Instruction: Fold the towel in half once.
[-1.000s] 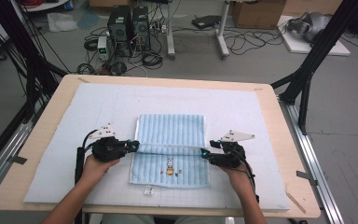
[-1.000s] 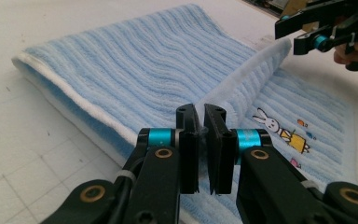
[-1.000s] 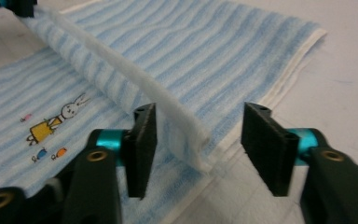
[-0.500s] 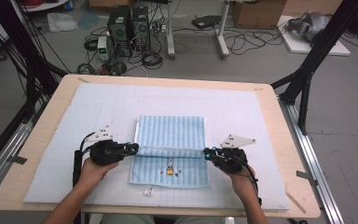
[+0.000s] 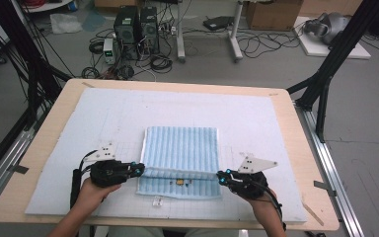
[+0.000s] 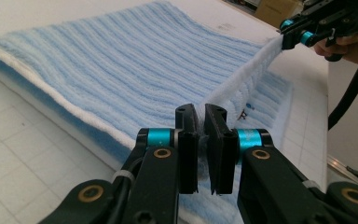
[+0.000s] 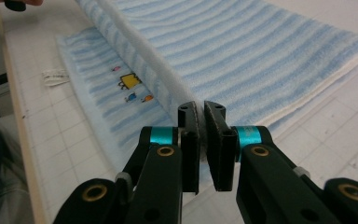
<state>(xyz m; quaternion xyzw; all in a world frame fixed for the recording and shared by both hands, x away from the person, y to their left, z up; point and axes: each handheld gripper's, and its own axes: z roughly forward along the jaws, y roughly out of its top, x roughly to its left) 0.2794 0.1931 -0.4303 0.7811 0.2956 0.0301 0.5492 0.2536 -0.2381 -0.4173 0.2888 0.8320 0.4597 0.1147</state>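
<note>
High view: a blue striped towel [image 5: 181,148] lies near the middle of the white gridded mat [image 5: 103,113], which covers the wooden table [image 5: 301,133]. The towel's near part is folded, and the fold edge is stretched taut between the two grippers. The left gripper [image 5: 137,170] is clenched on the left end of that edge; the right gripper [image 5: 220,176] is clenched on the right end. Below the raised edge the lower layer lies flat, showing a small yellow embroidered motif [image 5: 179,182]. A small white tag [image 5: 156,201] rests on the mat just in front of the towel, apart from it.

Left gripper view: jaws pinched on white towel hem [image 6: 242,79], which runs up to the other gripper.

Right gripper view: jaws closed on the same hem.

Beyond the table, computer towers [image 5: 137,24] and loose cables [image 5: 256,44] sit on the floor, well apart from the work.
</note>
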